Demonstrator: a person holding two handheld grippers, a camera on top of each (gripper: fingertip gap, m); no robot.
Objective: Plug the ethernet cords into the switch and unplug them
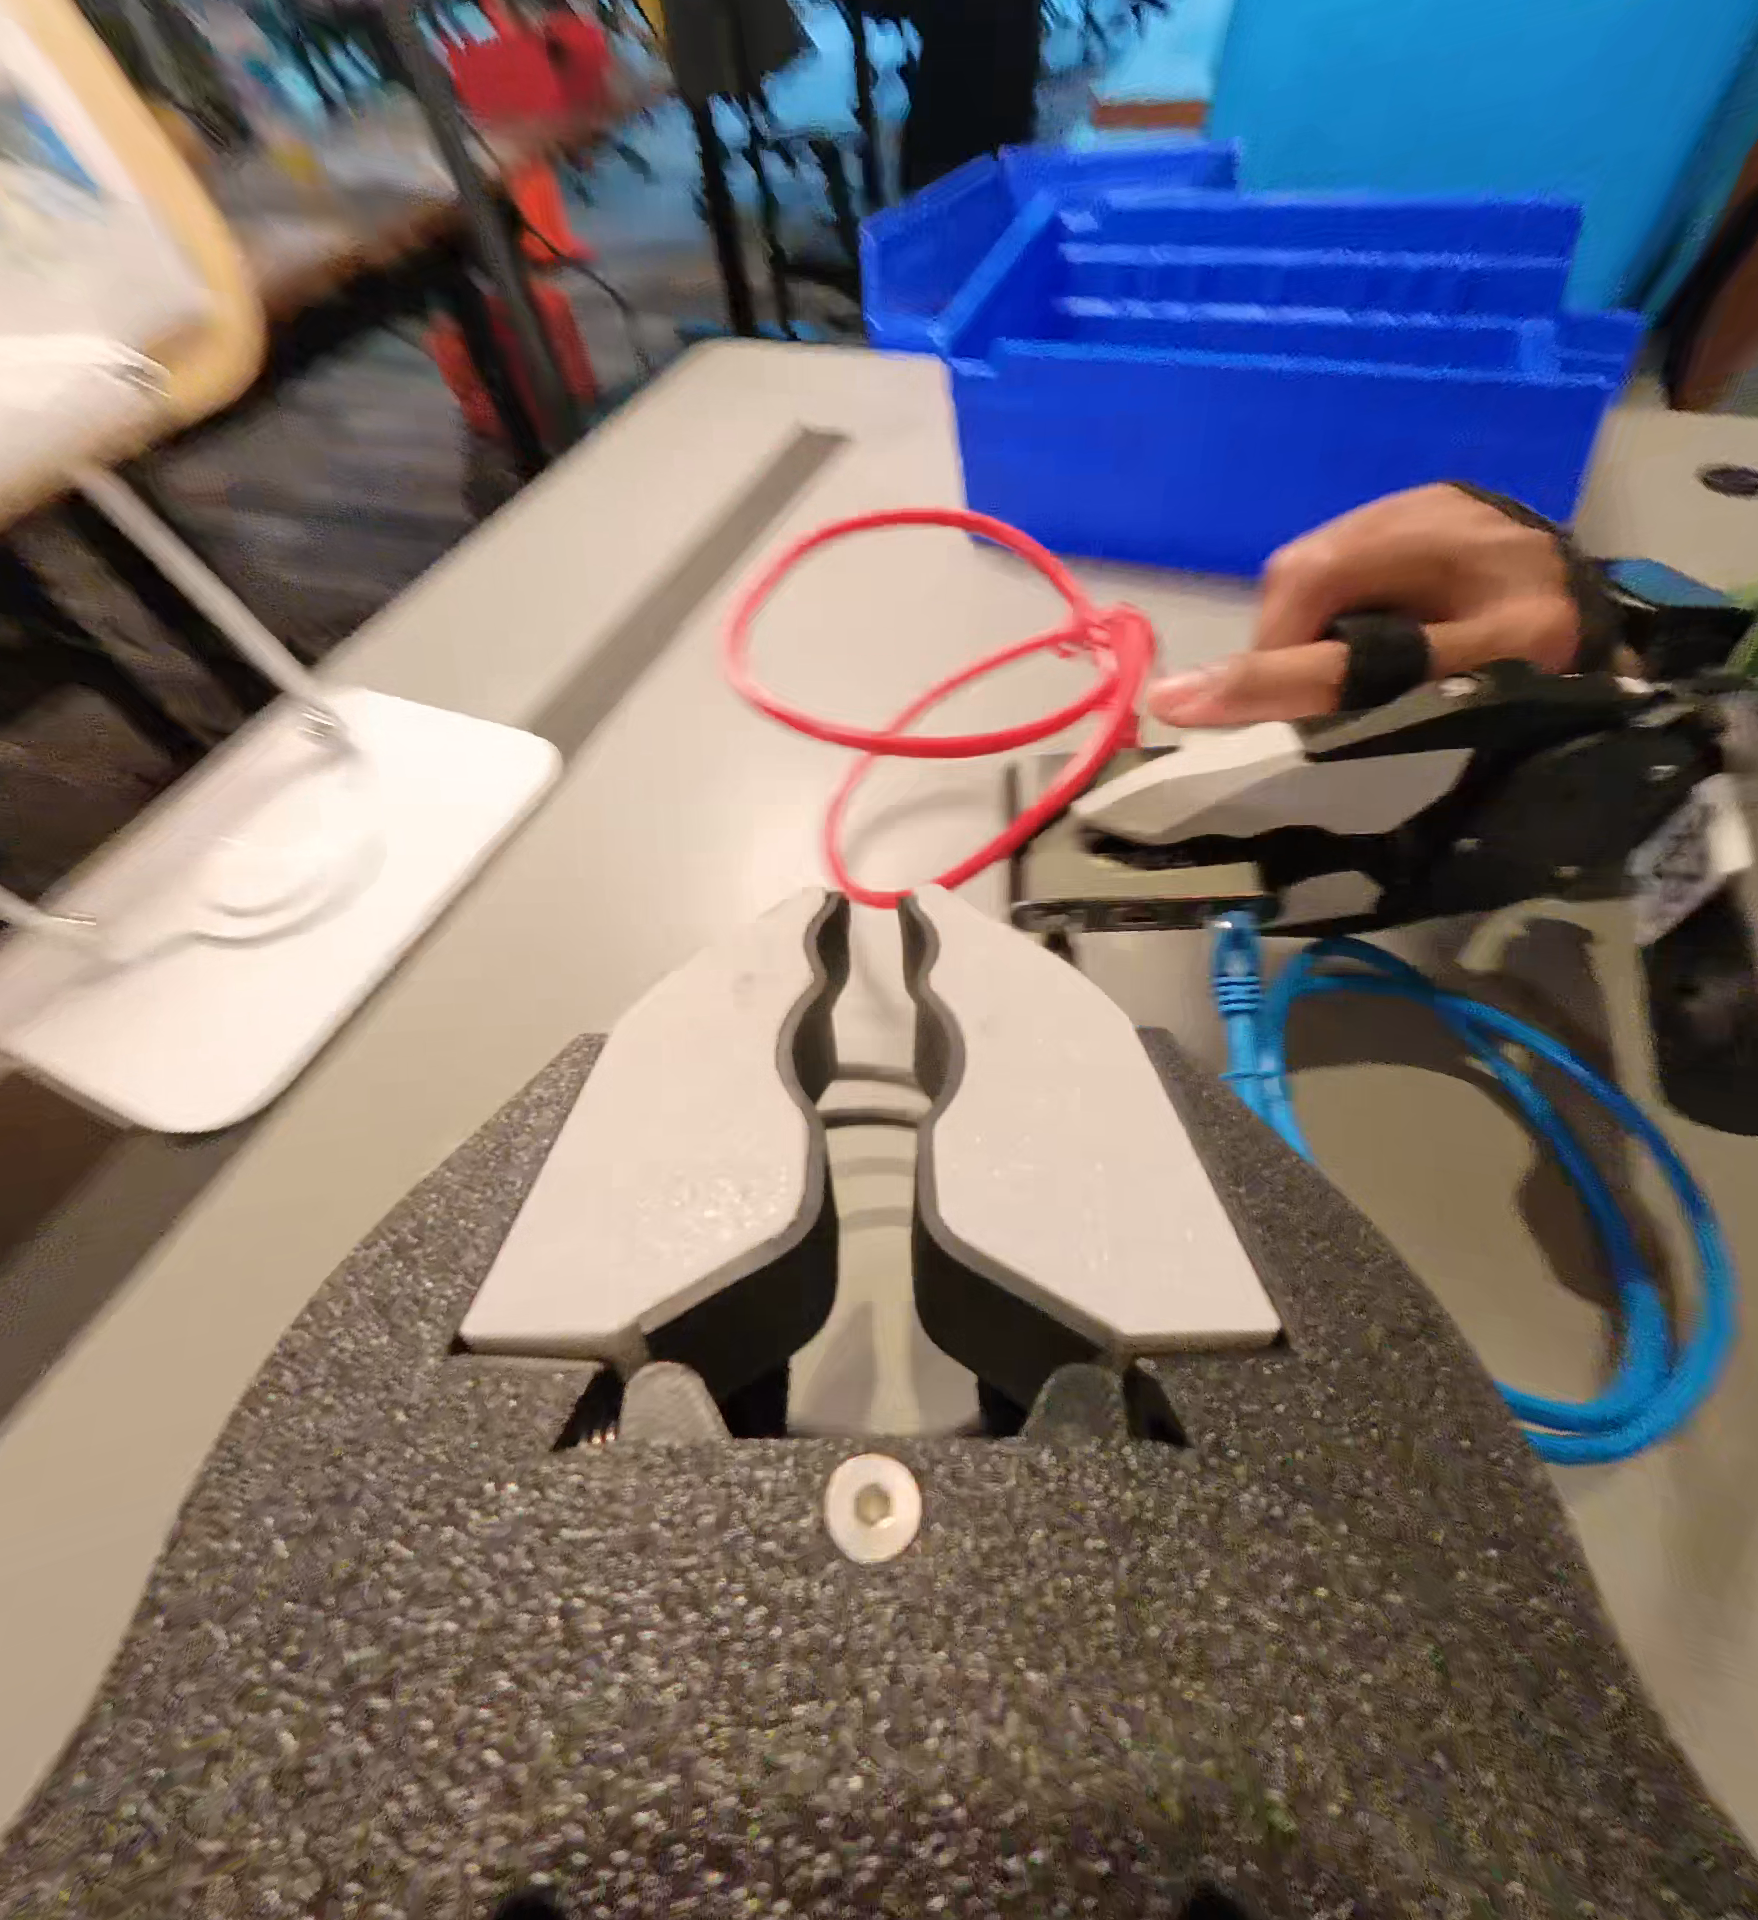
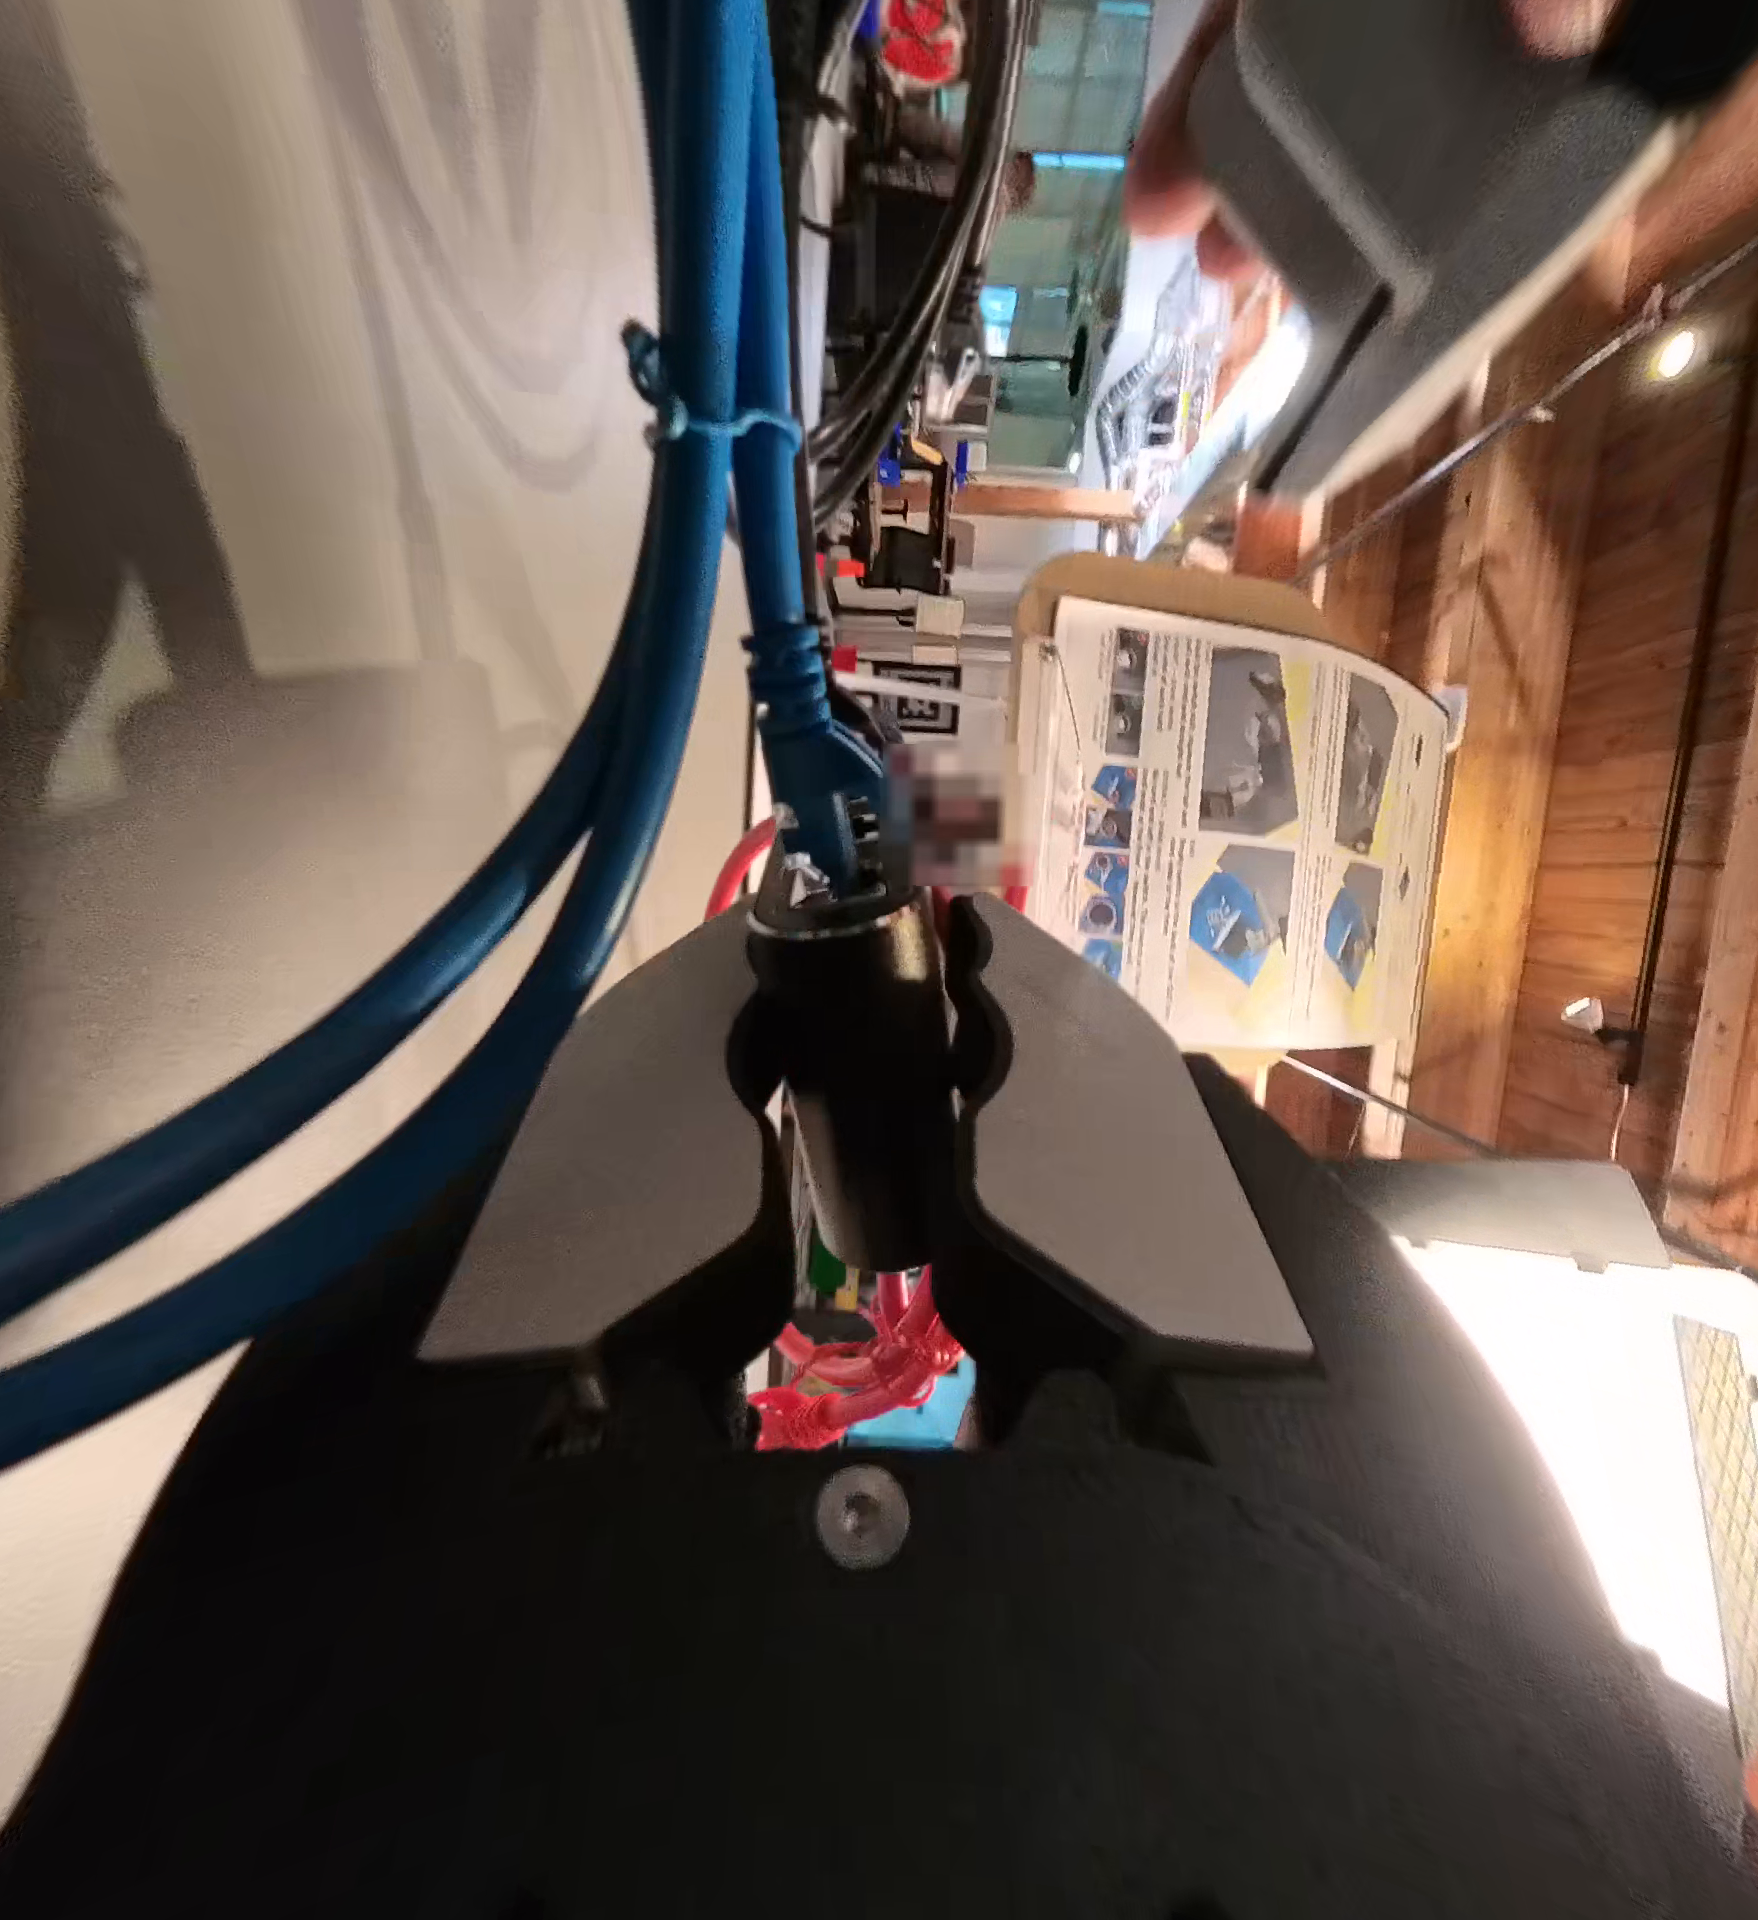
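Observation:
My right gripper [image 2: 859,914] is shut on a small black switch [image 2: 854,1091], holding it just above the table. In the left wrist view it [image 1: 1114,852] sits at the right, with a hand [image 1: 1415,592] on it and the switch [image 1: 1145,883] between its fingers. A blue ethernet cord [image 1: 1633,1247] is plugged into the switch's front by its plug [image 1: 1241,966], and coils on the table. A thin red cord [image 1: 854,540] loops from the switch's far side. My left gripper [image 1: 872,914] is nearly shut and empty-looking, with the red loop's lowest bend right at its tips.
A blue plastic bin [image 1: 1270,416] stands behind the switch. A white stand base [image 1: 262,894] with a tilted poster board [image 1: 23,260] sits at the left. A dark slot [image 1: 688,582] runs along the grey table [image 1: 439,1299]. The tips of one gripper are about 11 centimetres away from the tips of the other.

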